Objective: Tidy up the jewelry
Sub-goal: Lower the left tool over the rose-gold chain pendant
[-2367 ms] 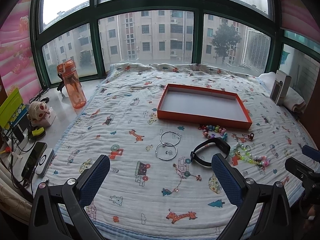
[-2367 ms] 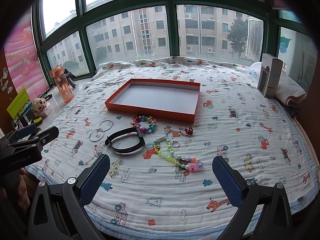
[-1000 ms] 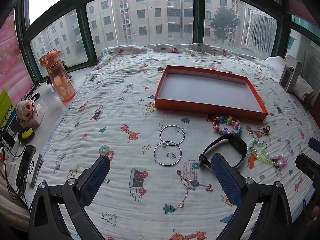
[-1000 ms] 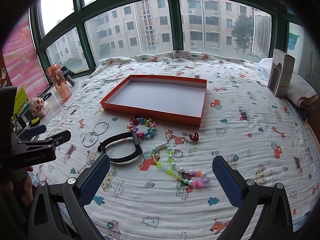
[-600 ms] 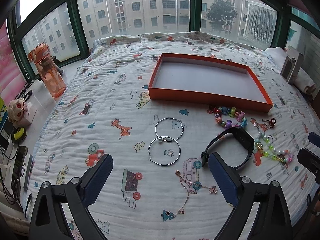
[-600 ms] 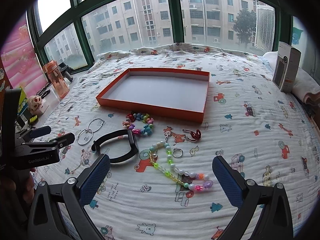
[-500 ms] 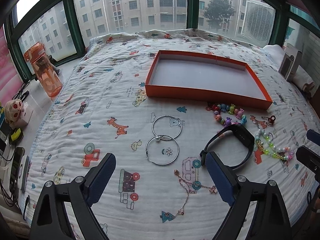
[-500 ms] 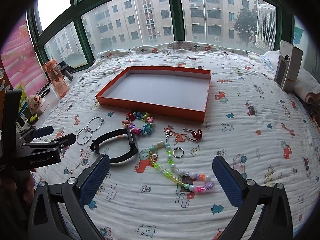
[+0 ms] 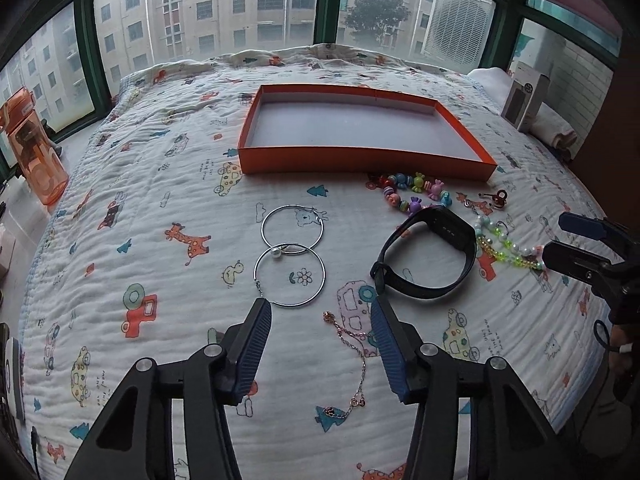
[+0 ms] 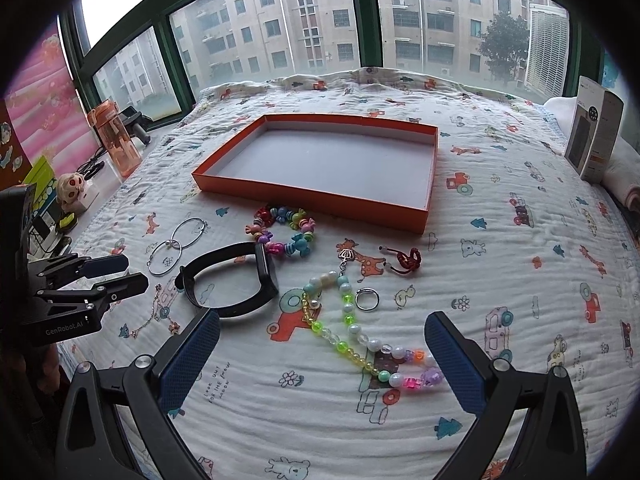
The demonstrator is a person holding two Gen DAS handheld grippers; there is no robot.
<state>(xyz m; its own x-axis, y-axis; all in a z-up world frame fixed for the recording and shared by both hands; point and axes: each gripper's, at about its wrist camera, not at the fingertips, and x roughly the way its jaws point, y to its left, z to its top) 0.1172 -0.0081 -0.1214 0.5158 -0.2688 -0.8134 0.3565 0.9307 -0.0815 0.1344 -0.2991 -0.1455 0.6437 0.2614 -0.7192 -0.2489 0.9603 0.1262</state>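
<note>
An empty orange tray (image 9: 360, 158) (image 10: 304, 196) lies on the patterned quilt. In front of it lie two silver hoops (image 9: 290, 270) (image 10: 176, 246), a thin gold chain (image 9: 352, 356), a black wristband (image 9: 426, 258) (image 10: 230, 278), a colourful candy-bead bracelet (image 9: 414, 194) (image 10: 284, 230), a green and pearl bead string (image 10: 352, 332), a silver ring (image 10: 367, 298) and a red clasp (image 10: 406, 260). My left gripper (image 9: 320, 320) is open and half closed, low over the quilt just behind the near hoop and above the chain. My right gripper (image 10: 322, 334) is wide open over the bead string.
An orange water bottle (image 9: 34, 152) (image 10: 116, 140) stands on the sill at left with small gadgets. A grey box (image 10: 596, 136) leans on folded towels at right. Windows run along the far side of the bed.
My left gripper has moved forward and down toward the hoops and chain, and its jaws have narrowed. My right gripper has moved forward and lower over the bead string, still wide open.
</note>
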